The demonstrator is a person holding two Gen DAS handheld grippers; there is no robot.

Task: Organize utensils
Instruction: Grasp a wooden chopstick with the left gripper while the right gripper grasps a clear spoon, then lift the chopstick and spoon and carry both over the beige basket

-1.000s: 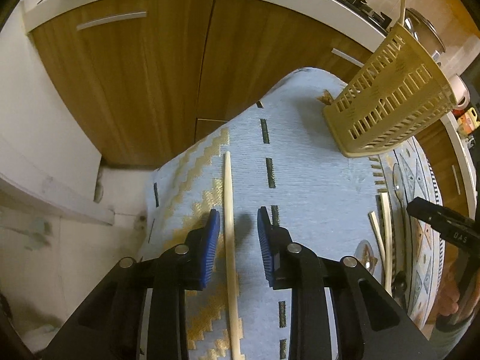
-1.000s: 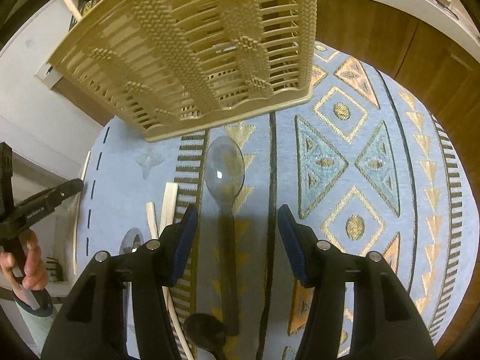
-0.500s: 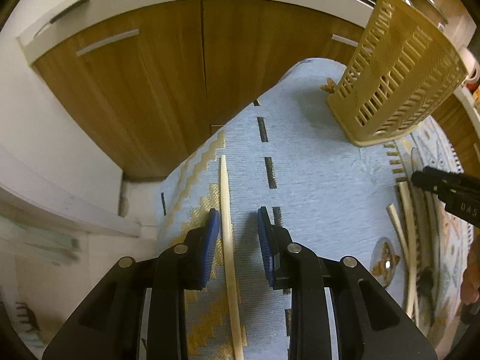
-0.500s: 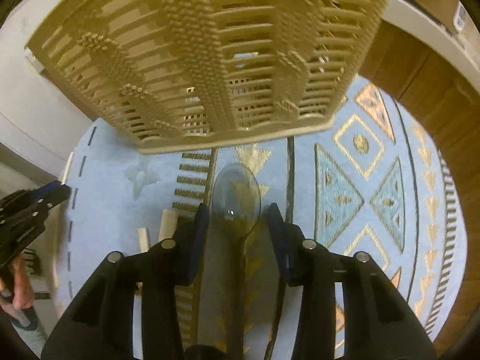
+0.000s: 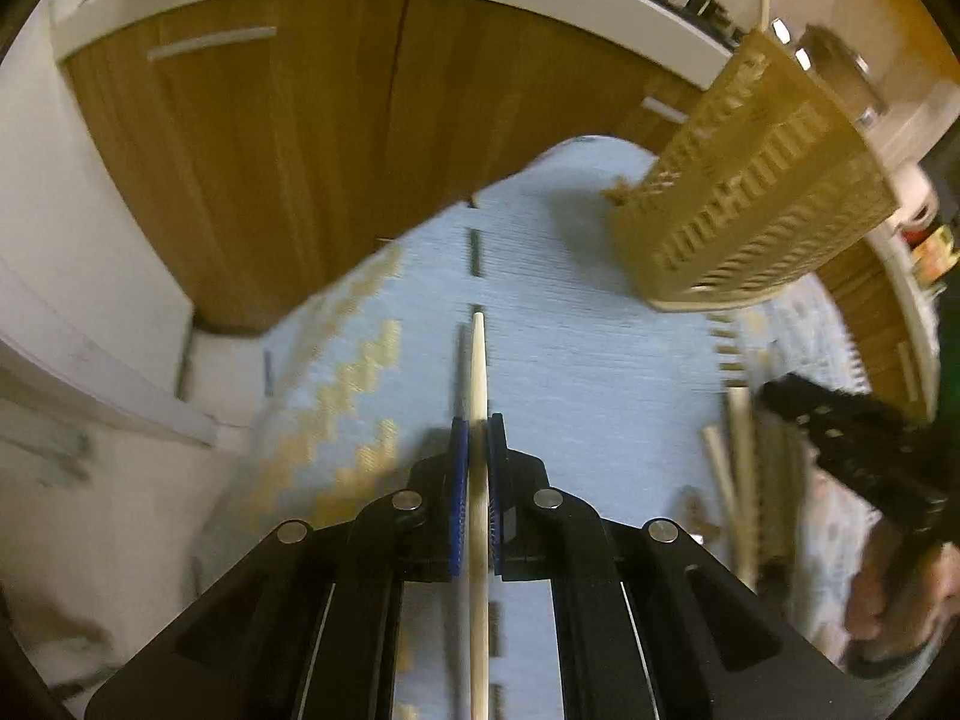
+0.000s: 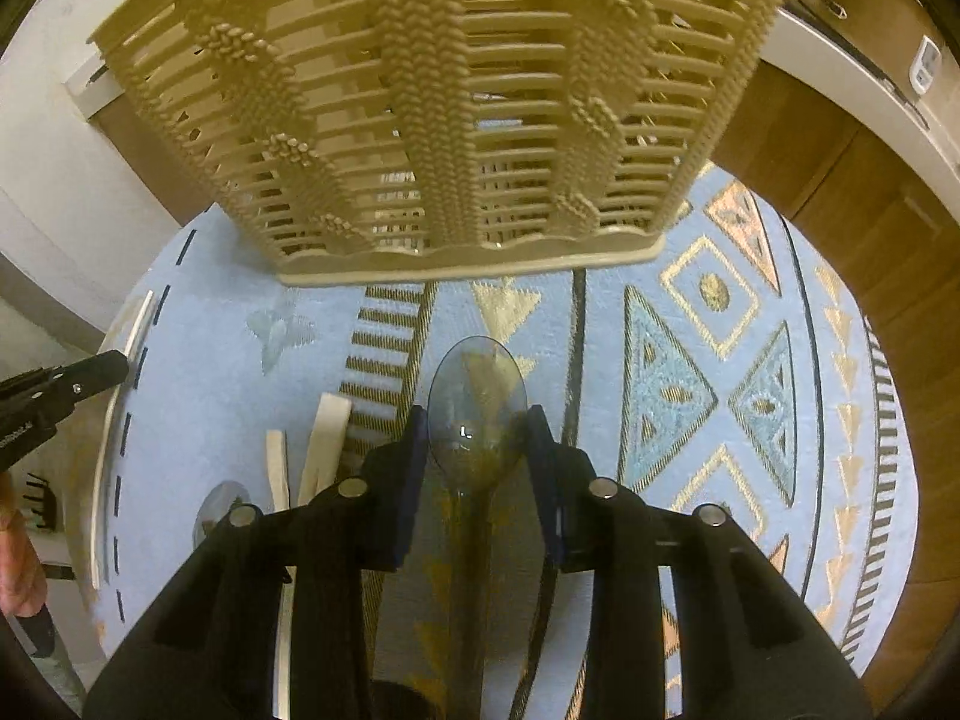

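Your left gripper (image 5: 474, 450) has its jaws clamped on a chopstick (image 5: 478, 372). The stick runs straight between the blue pads, so its thin tip points ahead of the jaws along your line of reach, which should make it easy to steer into a slot.

Your right gripper (image 6: 478, 438) has just been closing its jaws, and they now sit against both sides of a clear spoon (image 6: 477, 402) at the bowl. The bowl is the widest part, so the jaws stand partly apart. I cannot tell whether the pads press firmly yet or only touch. The handle runs back under the gripper.

To the left of the right jaws, more chopsticks (image 6: 324, 438) and another spoon (image 6: 219, 504) lie on the cloth (image 6: 690, 312) over the tabletop, waiting their turn.

Just ahead of the spoon stands the basket (image 6: 432, 120), upright and close, likely where the utensils go.
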